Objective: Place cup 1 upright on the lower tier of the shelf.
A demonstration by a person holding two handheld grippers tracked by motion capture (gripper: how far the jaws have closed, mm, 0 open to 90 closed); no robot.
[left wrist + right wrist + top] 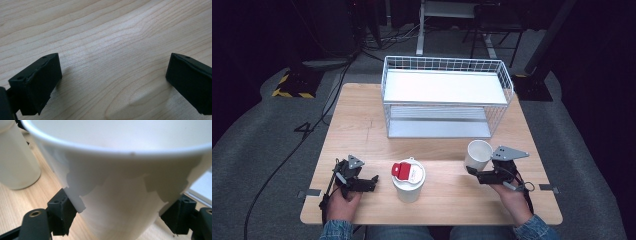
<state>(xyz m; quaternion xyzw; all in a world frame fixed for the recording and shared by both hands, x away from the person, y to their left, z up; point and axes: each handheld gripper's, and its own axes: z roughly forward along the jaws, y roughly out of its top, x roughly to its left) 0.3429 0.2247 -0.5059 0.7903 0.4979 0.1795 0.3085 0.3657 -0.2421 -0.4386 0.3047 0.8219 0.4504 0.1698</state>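
Right gripper [475, 171] pinching white paper cup [477, 154]
Cup upright, mouth up — left gripper [373, 181] jaws spread, nothing between.

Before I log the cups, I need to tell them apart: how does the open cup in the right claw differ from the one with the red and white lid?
The open paper cup has no lid; the lidded cup wears a red and white lid. The open paper cup is clamped in the right claw; the lidded cup stands free on the table, beside the open left claw. The open paper cup leans; the lidded cup stands upright. Both are white.
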